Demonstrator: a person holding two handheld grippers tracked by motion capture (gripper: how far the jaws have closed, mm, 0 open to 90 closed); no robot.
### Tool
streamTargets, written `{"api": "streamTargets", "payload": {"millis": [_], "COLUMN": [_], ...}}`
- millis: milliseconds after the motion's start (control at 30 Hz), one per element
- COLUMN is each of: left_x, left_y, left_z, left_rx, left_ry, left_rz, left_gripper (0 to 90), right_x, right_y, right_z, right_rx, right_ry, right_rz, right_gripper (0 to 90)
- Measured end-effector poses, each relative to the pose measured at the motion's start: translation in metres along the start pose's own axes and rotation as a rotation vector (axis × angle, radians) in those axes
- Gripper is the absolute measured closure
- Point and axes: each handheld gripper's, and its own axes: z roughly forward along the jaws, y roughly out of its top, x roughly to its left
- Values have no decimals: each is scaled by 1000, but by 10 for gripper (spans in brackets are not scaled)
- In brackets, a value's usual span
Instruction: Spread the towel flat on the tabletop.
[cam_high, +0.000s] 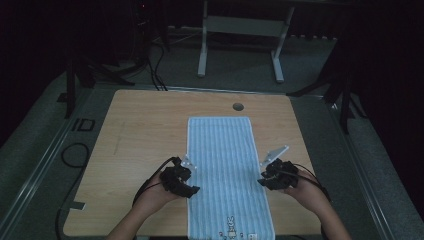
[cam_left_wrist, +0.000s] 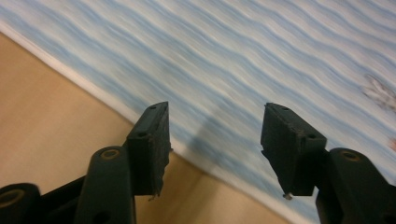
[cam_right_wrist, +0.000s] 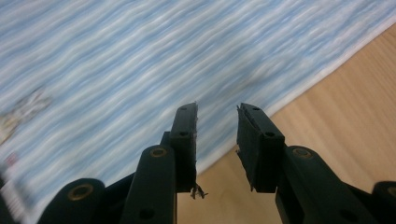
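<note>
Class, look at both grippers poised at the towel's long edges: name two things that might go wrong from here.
1. The left gripper straddles the towel's hem with open jaws; closing may pinch only the hem, or miss the cloth on the table.
2. The right gripper has a narrower gap, so the two sides may grip unevenly and skew the towel.

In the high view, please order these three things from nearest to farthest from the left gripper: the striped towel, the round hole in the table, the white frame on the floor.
From the left gripper:
1. Striped towel, directly beside it, jaws at its left edge.
2. Round hole, near the table's far edge, beyond the towel.
3. White frame, on the floor behind the table.
</note>
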Motion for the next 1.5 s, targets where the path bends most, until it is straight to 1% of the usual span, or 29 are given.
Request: {"api": "streamTargets", "payload": {"millis": [33, 67, 133, 167, 233, 267, 300, 333, 367, 400, 433, 467, 533, 567, 600, 633, 667, 700, 767, 800, 867, 967, 1067, 1133, 1267, 1300, 1367, 1467, 1500], "left_x": [1, 2, 5, 7, 12, 15, 18, 22, 25, 28, 30, 32, 36, 38, 40, 40, 41, 41, 42, 43, 44, 46, 47, 47, 44, 43, 42, 36, 35], "left_y": [3, 4, 9, 11, 15, 16, 18, 19, 21, 22, 23, 24, 25, 26, 27, 28, 29, 30, 33, 35, 38, 43, 50, 56, 64, 64, 64, 58, 57], "left_z": [3, 5, 12, 15, 23, 27, 31, 34, 36, 39, 40, 42, 47, 49, 52, 54, 55, 56, 58, 59, 61, 64, 68, 71, 76, 77, 76, 73, 72], "left_rx": [2, 2, 7, 16, 28, 35, 38, 41, 38, 38, 34, 32, 34, 37, 51, 54, 50, 47, 50, 54, 54, 59, 61, 71, 78, 79, 81, 87, 94], "left_ry": [-9, -9, -15, -17, -7, -7, -1, 6, 9, 3, 6, 11, 10, 16, 21, 25, 25, 23, 20, 20, 22, 23, 22, 22, 27, 26, 15, 11, 7], "left_rz": [1, 3, 7, 6, 2, 0, -7, -3, -7, -17, -17, -14, -27, -33, -28, -28, -28, -28, -25, -17, -20, -9, 3, 6, 18, 22, 23, 45, 47], "left_gripper": [422, 421, 405, 405, 402, 402, 402, 402, 402, 400, 375, 371, 371, 371, 371, 371, 371, 368, 368, 368, 369, 369, 369, 369, 368, 362, 356, 356, 356], "right_x": [-5, -11, -18, -22, -28, -30, -33, -35, -37, -40, -42, -44, -48, -51, -52, -54, -55, -57, -59, -60, -60, -63, -66, -68, -72, -74, -75, -73, -71], "right_y": [4, 9, 14, 17, 22, 24, 26, 28, 29, 30, 31, 31, 31, 30, 29, 28, 28, 27, 26, 25, 25, 20, 16, 12, 6, 2, 0, -1, -1], "right_z": [5, 11, 19, 24, 33, 38, 43, 47, 51, 54, 59, 61, 69, 73, 76, 80, 81, 81, 80, 80, 80, 79, 77, 75, 73, 71, 70, 69, 69], "right_rx": [4, 12, 21, 30, 57, 70, 79, 80, 83, 85, 87, 90, 102, 109, 120, 131, 115, 110, 108, 109, 112, 112, 112, 117, 120, 123, 122, 132, 137], "right_ry": [4, 6, 5, 10, 4, 2, -9, -22, -26, -27, -29, -30, -26, -22, -19, -18, -10, -2, -8, -10, -12, -15, -18, -17, -19, -12, -5, -6, -6], "right_rz": [16, 27, 42, 42, 33, 37, 33, 28, 34, 40, 33, 32, 63, 71, 84, 89, 101, 113, 115, 118, 120, 135, 146, 155, 165, 181, 190, 189, 182], "right_gripper": [678, 671, 665, 652, 644, 641, 634, 634, 628, 612, 596, 583, 580, 580, 580, 577, 577, 576, 572, 569, 565, 560, 559, 557, 556, 557, 556, 557, 557]}}
